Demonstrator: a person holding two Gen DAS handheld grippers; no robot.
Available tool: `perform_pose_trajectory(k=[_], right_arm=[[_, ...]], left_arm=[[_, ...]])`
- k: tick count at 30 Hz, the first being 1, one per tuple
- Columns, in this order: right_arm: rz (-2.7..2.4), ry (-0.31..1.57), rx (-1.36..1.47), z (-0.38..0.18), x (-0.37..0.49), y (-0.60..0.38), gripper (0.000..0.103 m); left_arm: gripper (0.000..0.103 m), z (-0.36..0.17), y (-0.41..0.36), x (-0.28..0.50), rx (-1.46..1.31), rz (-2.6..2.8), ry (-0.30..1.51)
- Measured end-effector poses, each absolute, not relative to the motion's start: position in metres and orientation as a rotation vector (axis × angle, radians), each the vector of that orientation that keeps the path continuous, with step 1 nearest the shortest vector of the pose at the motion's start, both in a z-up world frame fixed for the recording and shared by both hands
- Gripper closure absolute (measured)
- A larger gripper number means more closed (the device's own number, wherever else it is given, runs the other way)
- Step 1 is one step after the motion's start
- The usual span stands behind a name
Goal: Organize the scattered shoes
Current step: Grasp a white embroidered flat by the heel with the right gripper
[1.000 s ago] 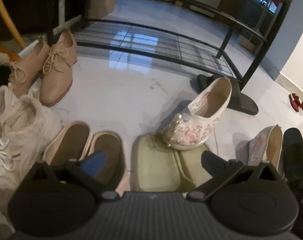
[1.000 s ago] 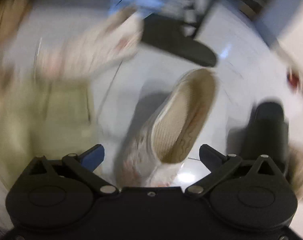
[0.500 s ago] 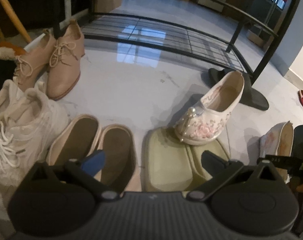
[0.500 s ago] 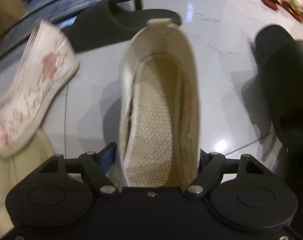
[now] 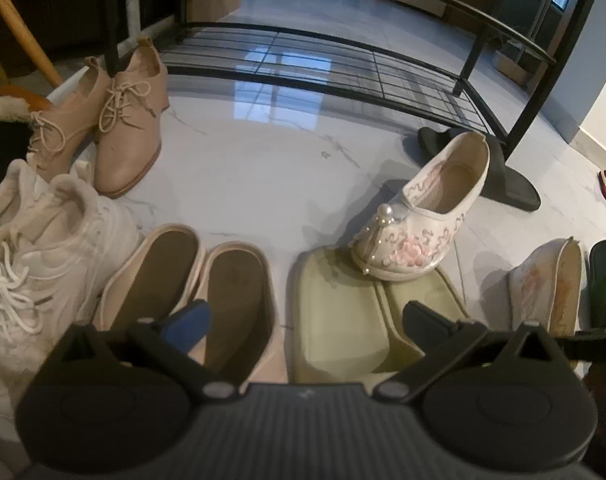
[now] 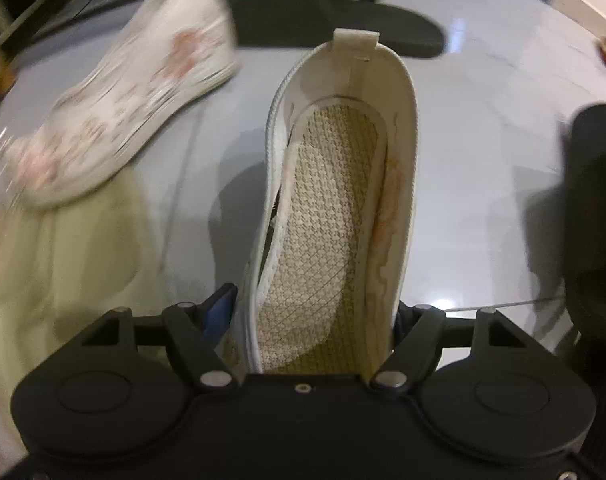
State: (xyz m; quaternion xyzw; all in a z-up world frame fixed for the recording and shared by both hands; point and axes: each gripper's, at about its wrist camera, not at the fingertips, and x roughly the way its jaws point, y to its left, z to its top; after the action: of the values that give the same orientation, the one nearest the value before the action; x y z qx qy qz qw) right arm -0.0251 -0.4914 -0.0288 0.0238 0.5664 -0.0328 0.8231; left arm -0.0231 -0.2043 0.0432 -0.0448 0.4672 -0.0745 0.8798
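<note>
Since a second ago, the right gripper (image 6: pixel 315 312) has dropped around the white embroidered slip-on shoe with a woven insole (image 6: pixel 335 200), jaws pressing both its sides near the toe, which the gripper body hides. Its blurred mate (image 6: pixel 123 112) leans on pale green slippers (image 6: pixel 63 248). The left gripper (image 5: pixel 303 320) hovers open, gripping nothing.

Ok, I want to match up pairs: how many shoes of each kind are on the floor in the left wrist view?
Tan lace-up shoes: 2
Beige slip-ons: 2
Green slippers: 2
White embroidered shoes: 2
Black slides: 2
White sneakers: 1 sure, perhaps a second beside it
Total: 11 clear; the red things at the edge are too small to tell.
</note>
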Motion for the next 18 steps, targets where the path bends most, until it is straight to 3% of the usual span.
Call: perform_pose_trajectory(k=[12, 13, 15, 18], right_arm=[[0.01, 1.291, 0.06, -0.025, -0.048, -0.483, 0.028], [0.004, 1.288, 0.067, -0.024, -0.049, -0.485, 0.026], [-0.041, 1.255, 0.098, -0.015, -0.053, -0.489, 0.006], [-0.094, 1.162, 0.175, 0.006, -0.063, -0.498, 0.004]], left_arm=[[0.001, 0.045, -0.205, -0.025, -0.076, -0.166, 0.968], [0.001, 0.045, -0.205, -0.025, -0.066, -0.168, 0.968], [0.001, 0.046, -0.206, -0.025, -0.052, -0.171, 0.962], [0.001, 0.047, -0.205, -0.024, -0.04, -0.166, 0.94]])
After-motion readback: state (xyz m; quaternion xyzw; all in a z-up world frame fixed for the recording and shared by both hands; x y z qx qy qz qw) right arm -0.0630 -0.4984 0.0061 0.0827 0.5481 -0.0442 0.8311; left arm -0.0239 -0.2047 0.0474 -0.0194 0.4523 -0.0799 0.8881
